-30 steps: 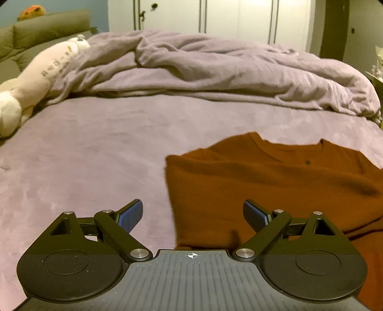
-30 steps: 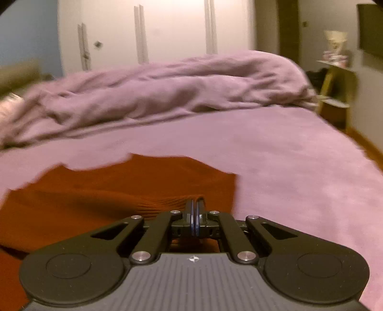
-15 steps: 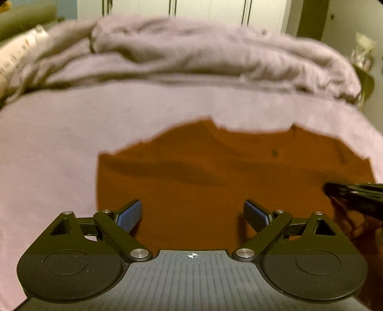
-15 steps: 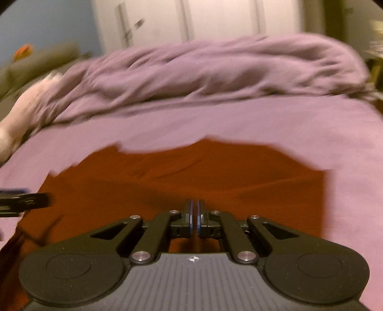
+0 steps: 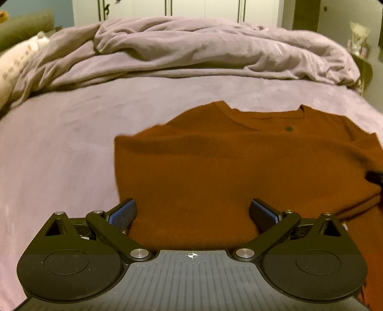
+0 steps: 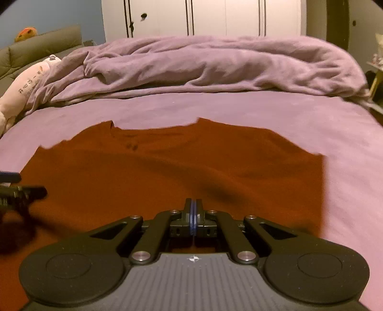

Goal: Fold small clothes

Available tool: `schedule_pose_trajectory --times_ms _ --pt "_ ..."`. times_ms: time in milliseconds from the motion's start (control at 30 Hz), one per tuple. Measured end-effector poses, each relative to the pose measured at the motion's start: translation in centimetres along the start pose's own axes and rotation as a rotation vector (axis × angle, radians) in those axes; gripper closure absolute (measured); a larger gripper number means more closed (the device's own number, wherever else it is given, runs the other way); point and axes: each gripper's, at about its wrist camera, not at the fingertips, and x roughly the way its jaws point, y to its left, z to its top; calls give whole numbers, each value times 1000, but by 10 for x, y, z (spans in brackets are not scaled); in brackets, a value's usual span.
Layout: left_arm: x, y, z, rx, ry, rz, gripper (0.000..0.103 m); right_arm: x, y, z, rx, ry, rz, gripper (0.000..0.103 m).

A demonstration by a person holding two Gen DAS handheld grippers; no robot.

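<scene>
- A rust-brown sweater (image 5: 239,172) lies flat on the bed (image 5: 59,148), collar toward the far side, lower part toward the cameras; a small dark button (image 5: 289,128) sits just below the neckline
- The sweater's left edge runs straight, and its right edge in the right wrist view is equally straight, so the sides look folded in; I cannot tell how many layers lie there
- The left gripper (image 5: 192,210) hangs over the sweater's near part with its jaws spread wide; they have just been opening further; only flat cloth shows between the blue pads (image 5: 122,214), none of it pinched
- The left pad sits by the sweater's left edge; whether it touches the cloth I cannot tell
- The right gripper (image 6: 193,215) has its jaws pressed together, blue pads face to face; no cloth shows between them; it sits low over the sweater's near right part, with a soft crease in the knit just ahead of it
- Each gripper shows in the other's view as a dark shape at the frame edge, over the sweater
- A rumpled lilac duvet (image 5: 203,50) is heaped along the far side of the bed, well apart from the sweater
- A pale plush toy (image 6: 22,88) lies at the far left, partly under the duvet; white wardrobe doors (image 6: 215,16) stand behind the bed
</scene>
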Motion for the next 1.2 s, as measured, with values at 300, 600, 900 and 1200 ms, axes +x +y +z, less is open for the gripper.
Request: schedule_pose_trajectory --times_ms 300,600,900,1200 --pt "-38 20 -33 -96 99 14 0 -70 -38 -43 163 76 -141 103" --pt "-127 39 -118 -149 131 -20 0 -178 -34 -118 205 127 -129 67" --pt "-164 50 -160 -64 206 48 0 -210 -42 -157 258 205 -139 66" --pt "-167 66 -164 -159 259 -89 27 -205 -42 -166 308 243 -44 70"
